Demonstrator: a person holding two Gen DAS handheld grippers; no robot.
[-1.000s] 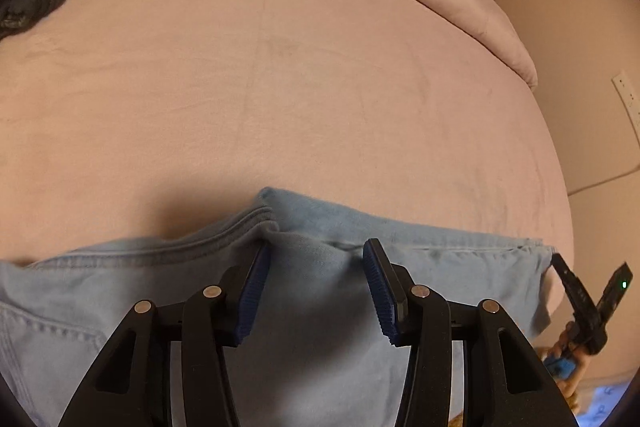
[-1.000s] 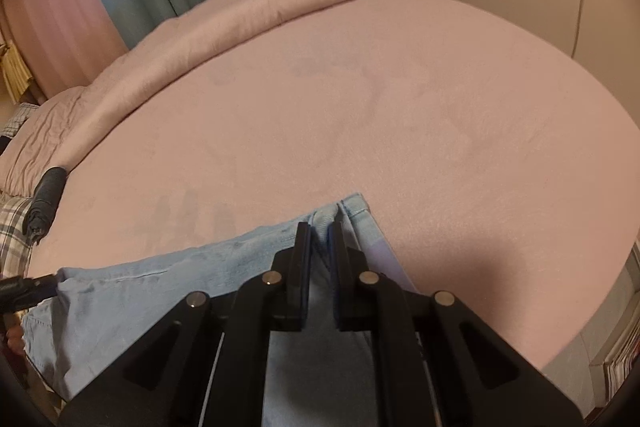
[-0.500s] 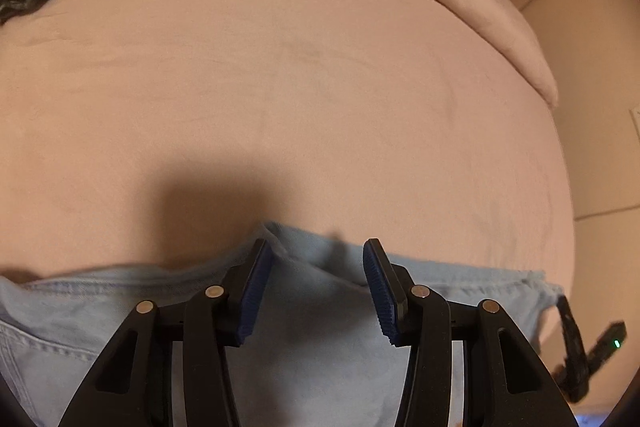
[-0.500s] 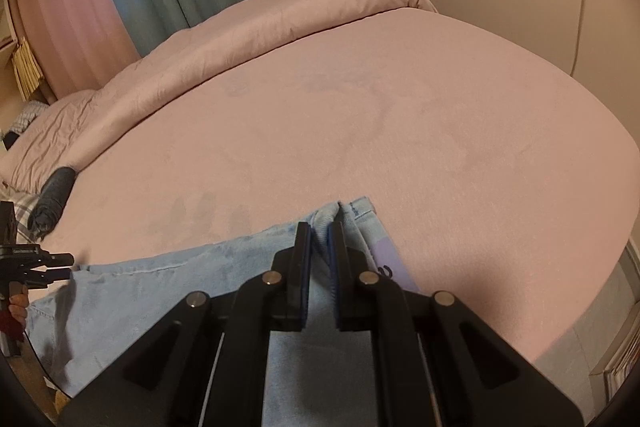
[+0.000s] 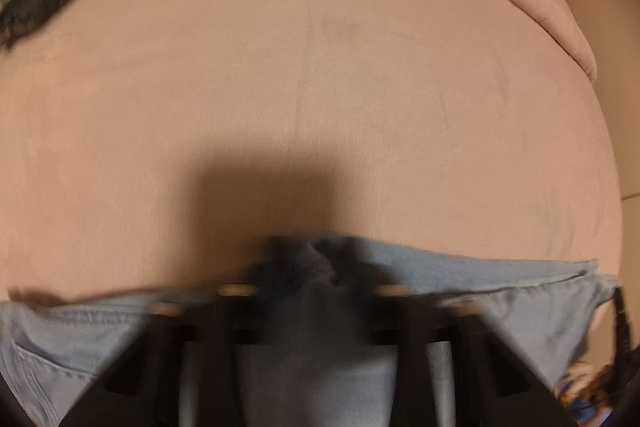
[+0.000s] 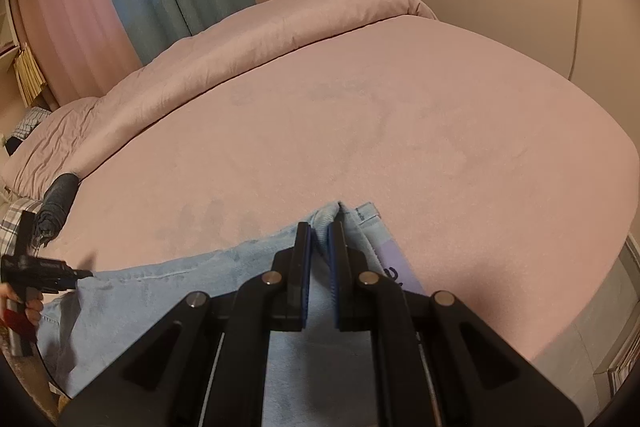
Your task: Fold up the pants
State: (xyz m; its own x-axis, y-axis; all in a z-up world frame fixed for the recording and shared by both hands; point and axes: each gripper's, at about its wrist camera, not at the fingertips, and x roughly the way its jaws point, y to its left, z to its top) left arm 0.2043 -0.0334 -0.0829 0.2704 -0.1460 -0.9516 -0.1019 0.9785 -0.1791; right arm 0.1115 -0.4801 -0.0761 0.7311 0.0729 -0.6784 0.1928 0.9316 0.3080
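The pale blue pants (image 6: 168, 287) lie along the near edge of the bed (image 6: 360, 131), which has a pink cover. At the left, in the right wrist view, the left tongs (image 6: 86, 273) touch the left end of the pants; in their own view they (image 5: 316, 267) are blurred, with denim bunched between the fingers, and I cannot tell if they grip it. A dark rolled cloth (image 6: 56, 205) lies behind. At the right, the right tongs (image 6: 319, 227) stand narrow, pinching a fold of the waistband.
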